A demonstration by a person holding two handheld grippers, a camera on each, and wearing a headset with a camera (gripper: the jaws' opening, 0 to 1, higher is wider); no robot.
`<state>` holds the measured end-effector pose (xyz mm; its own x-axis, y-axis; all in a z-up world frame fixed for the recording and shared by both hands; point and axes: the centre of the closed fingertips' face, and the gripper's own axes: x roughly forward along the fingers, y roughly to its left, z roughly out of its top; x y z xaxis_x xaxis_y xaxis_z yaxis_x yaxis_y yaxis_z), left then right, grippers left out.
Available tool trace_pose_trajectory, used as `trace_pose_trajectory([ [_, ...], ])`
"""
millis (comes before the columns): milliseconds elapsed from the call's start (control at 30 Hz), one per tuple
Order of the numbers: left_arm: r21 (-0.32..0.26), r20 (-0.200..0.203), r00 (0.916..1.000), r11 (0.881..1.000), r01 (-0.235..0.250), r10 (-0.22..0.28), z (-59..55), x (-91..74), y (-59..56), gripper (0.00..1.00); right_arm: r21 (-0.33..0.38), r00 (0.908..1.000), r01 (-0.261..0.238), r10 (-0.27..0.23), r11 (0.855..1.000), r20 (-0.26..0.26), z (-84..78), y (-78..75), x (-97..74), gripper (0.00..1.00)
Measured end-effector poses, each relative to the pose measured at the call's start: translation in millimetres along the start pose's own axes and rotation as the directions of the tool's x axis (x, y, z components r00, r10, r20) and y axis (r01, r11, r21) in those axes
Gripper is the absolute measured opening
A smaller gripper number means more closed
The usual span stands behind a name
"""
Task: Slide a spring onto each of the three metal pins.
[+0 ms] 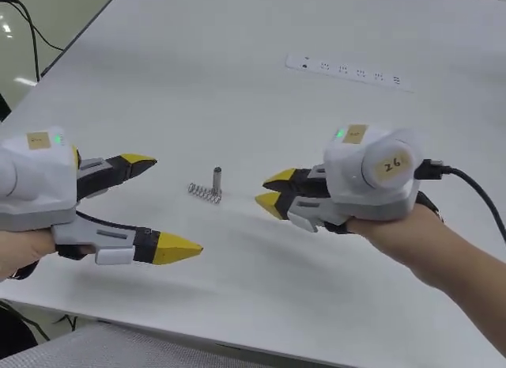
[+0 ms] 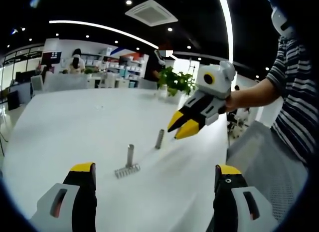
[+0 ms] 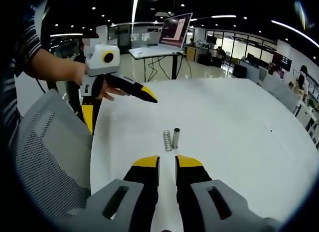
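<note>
Nothing done yet, I reckon: spring (image 1: 205,192) is lying on the desk (image 1: 237,83) against the bare upright pin (image 1: 217,178). Left tool (image 1: 175,203) is hovering wide, right tool (image 1: 262,191) narrow, both carrying nothing. All three are pending.
</note>
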<state>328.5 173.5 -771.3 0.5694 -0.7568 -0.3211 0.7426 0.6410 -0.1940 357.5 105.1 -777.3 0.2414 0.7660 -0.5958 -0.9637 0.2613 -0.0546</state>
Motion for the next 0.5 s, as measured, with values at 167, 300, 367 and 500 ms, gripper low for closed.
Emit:
trace_pose_trajectory([
  [167,0.0,-0.003,1.0,1.0,0.001,-0.001,-1.7,-1.1,0.8,0.96,-0.007,0.9998,-0.02,0.02,1.0,-0.003,7.4,6.0,16.1,0.1],
  [300,-0.005,-0.002,1.0,1.0,-0.002,0.002,-2.3,-2.3,2.5,0.96,-0.014,0.9992,-0.035,0.035,0.999,-0.018,9.5,9.8,28.7,0.1],
  [367,-0.005,0.0,1.0,1.0,-0.004,0.004,-1.9,-3.2,3.4,0.96,-0.007,0.9991,-0.031,0.031,0.999,-0.028,8.7,7.9,34.7,0.1],
  [500,-0.008,0.006,0.9999,1.0,-0.009,0.009,-1.2,-5.0,5.1,0.96,0.015,0.9983,-0.022,0.023,1.0,-0.054,5.9,3.2,46.1,0.1],
])
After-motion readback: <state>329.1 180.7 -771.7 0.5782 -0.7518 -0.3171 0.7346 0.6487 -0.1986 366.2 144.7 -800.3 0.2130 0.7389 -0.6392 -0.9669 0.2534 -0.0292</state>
